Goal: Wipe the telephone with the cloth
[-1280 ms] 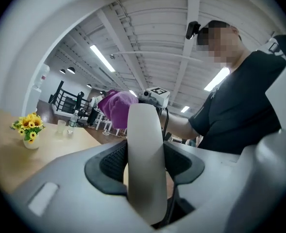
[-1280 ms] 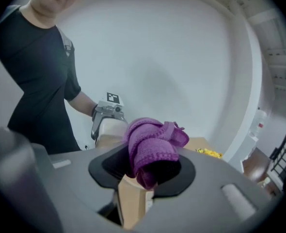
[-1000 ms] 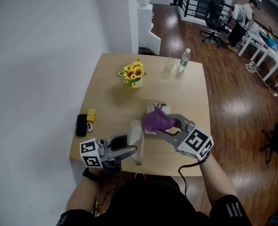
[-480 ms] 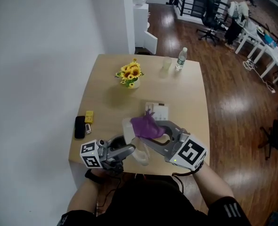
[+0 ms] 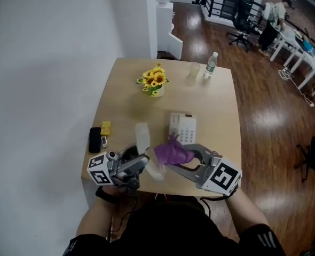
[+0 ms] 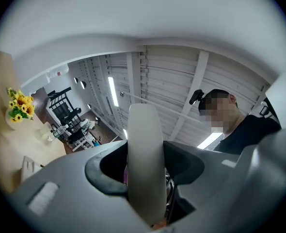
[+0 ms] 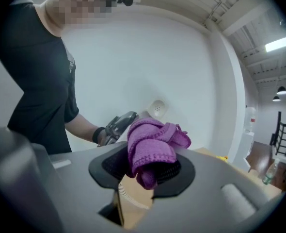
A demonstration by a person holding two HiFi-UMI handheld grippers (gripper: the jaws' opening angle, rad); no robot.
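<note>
On the wooden table (image 5: 219, 116) stand a small pot of sunflowers (image 5: 155, 82), a clear cup (image 5: 193, 71) just beside a water bottle (image 5: 211, 64), and a black device (image 5: 95, 139) near a yellow block (image 5: 105, 128).

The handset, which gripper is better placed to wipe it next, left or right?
Right. The right gripper is shut on the purple cloth, close beside the handset. The left gripper is shut on the handset, holding it clear of the telephone base, so it can only steady it.

no legible text — no labels, no numbers
</note>
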